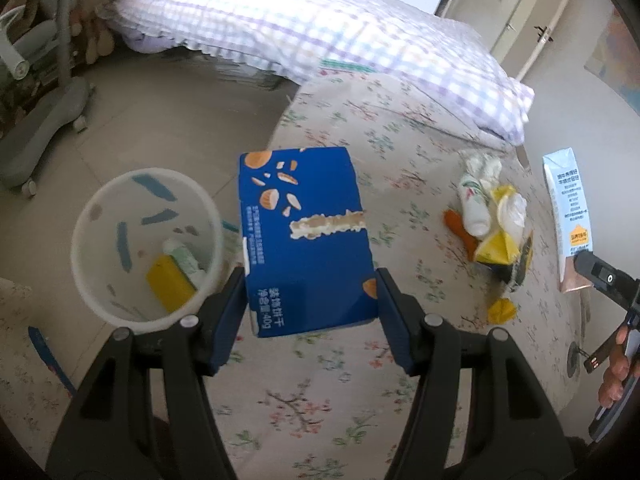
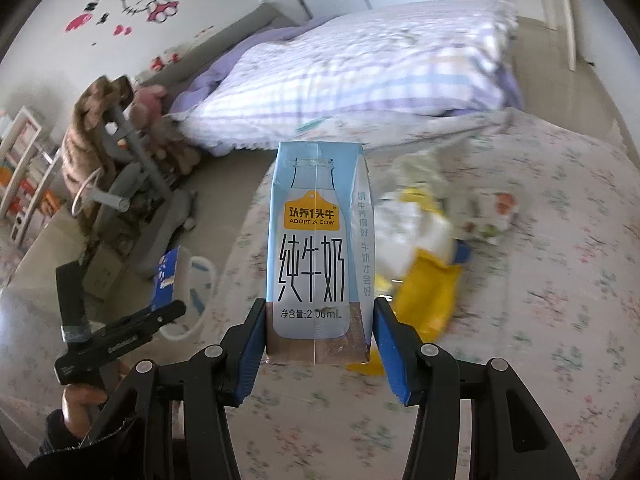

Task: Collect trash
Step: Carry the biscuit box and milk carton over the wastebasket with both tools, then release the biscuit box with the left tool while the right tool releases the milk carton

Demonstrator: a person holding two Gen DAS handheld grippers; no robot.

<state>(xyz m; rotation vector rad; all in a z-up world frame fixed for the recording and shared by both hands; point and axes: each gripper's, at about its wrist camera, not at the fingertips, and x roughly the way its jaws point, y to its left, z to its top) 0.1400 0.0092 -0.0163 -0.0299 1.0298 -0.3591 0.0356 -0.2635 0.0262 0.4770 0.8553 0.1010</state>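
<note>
My left gripper (image 1: 311, 280) is shut on a blue biscuit box (image 1: 304, 232), held above the edge of the floral bed beside a white translucent bin (image 1: 86, 216) on the floor. The bin holds a yellow packet (image 1: 170, 284) and a small white and green bottle (image 1: 184, 258). My right gripper (image 2: 320, 312) is shut on a pale blue milk carton (image 2: 316, 240), upright and lifted over the bed; the carton (image 1: 568, 216) also shows at the right of the left wrist view. On the bed lies a pile of trash (image 1: 492, 216): a small white bottle, yellow wrappers, crumpled paper.
The floral bedsheet (image 1: 360, 380) fills the near ground. A checked quilt (image 1: 320, 28) lies at the back of the bed. A grey wheeled chair base (image 1: 40, 132) stands on the tiled floor left of the bin. A hand (image 2: 80, 400) holds the left gripper's handle.
</note>
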